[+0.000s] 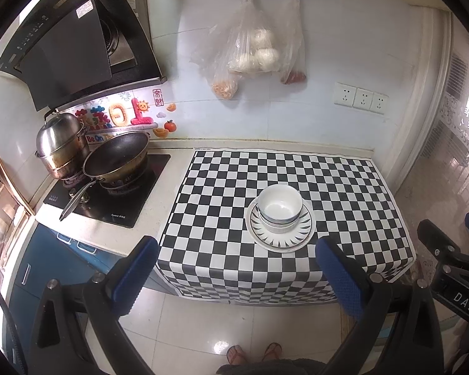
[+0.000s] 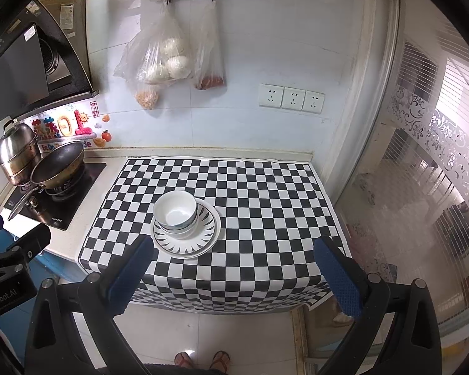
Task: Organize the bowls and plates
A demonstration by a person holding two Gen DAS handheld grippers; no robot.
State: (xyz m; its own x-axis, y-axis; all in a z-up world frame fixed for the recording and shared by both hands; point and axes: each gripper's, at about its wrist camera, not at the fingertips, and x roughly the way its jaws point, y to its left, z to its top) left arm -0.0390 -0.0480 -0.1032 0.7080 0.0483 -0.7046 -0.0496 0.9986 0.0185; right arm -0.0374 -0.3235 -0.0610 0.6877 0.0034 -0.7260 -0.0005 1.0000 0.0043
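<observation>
From the left wrist, the left gripper (image 1: pixel 234 268) hangs spread and empty; just ahead, toward its right finger, two nested bowls (image 1: pixel 279 207) sit on stacked plates (image 1: pixel 281 234) (apparently two).

From the right wrist, the right gripper (image 2: pixel 234 268), likewise spread, sees the stack ahead-left. Organizing looks finished.

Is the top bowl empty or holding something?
Empty: the top bowl sits upright in the stack on the plates, its white interior bare in both views.
</observation>
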